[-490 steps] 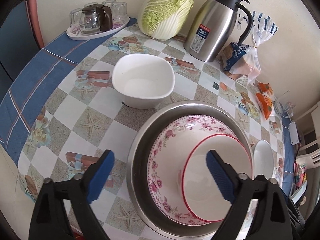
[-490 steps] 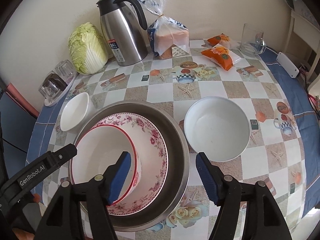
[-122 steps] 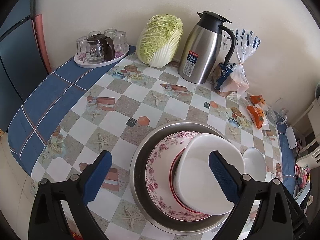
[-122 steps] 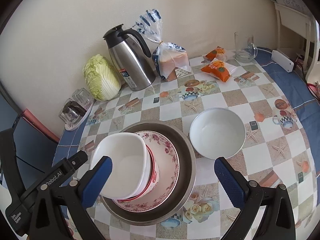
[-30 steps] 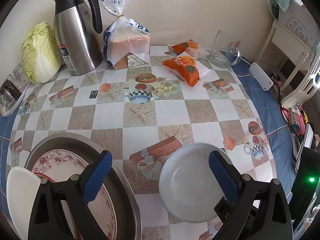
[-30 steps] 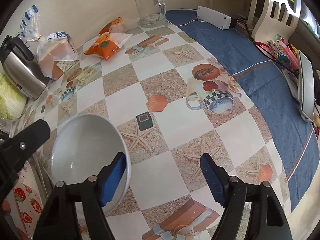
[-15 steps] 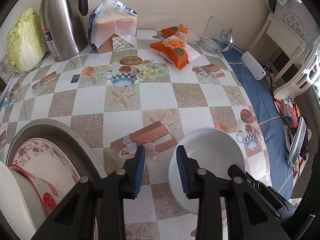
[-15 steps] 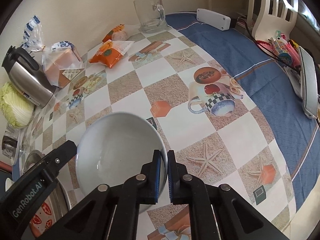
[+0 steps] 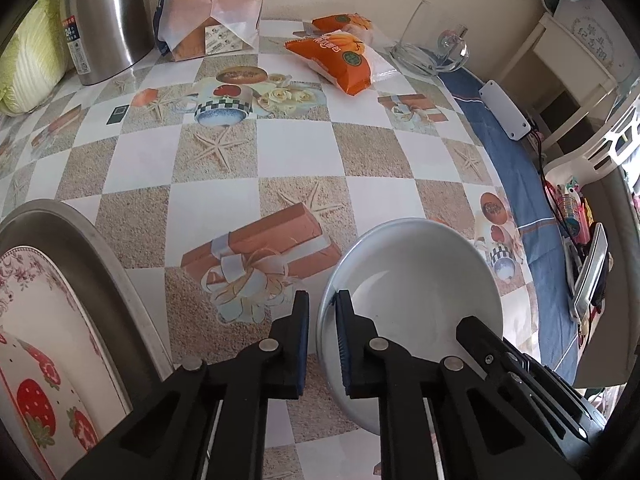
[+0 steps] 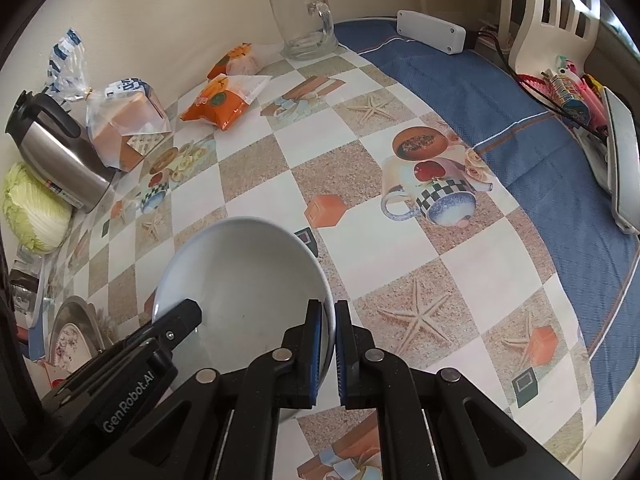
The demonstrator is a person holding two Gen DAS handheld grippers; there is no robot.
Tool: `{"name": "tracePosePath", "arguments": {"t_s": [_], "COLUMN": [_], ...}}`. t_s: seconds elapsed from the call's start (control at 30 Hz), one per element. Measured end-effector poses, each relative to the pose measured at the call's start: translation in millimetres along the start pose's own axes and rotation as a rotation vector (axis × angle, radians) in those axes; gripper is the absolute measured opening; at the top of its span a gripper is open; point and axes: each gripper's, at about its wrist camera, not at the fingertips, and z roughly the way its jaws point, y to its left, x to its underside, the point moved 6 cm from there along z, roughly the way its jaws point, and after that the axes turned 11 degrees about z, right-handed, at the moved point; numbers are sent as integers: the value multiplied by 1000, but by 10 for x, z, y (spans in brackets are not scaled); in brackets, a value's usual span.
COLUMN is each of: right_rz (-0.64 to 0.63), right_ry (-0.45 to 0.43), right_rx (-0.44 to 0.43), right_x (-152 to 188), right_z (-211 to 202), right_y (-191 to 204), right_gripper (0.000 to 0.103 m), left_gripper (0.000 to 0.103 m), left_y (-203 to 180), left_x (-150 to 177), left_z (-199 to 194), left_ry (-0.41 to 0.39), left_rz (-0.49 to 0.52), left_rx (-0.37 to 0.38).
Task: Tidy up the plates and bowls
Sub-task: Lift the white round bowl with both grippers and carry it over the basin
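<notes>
White bowl (image 9: 416, 280) sits on the table (image 9: 296, 168) near its front edge, between the steel basin (image 9: 80, 240) and the blue cloth border. Left gripper (image 9: 322, 336) pinches the bowl's left rim, right gripper (image 10: 327, 344) pinches its right rim, both narrow. Open tablecloth lies behind the bowl; kettle (image 9: 108, 16), bread bag (image 9: 212, 12), snack packs (image 9: 340, 60) and glass mug (image 10: 304, 24) line the back edge.
</notes>
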Motion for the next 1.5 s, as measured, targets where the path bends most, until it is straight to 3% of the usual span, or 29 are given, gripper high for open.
{"name": "tracePosePath", "arguments": {"t_s": [1.23,1.5], "right_rz": [21,20], "right_ry": [57,14], "right_rx": [-70,-87], "right_x": [62,-26], "right_z": [22,-183], "right_y": [61,75], "right_gripper": [8,8], "left_gripper": [10,10], "left_y": [63,-23], "left_x": [-12,-106], "left_z": [-71,-330], "left_ry": [-17,-82], "left_rz": [-17,5], "left_rx": [-4,8]}}
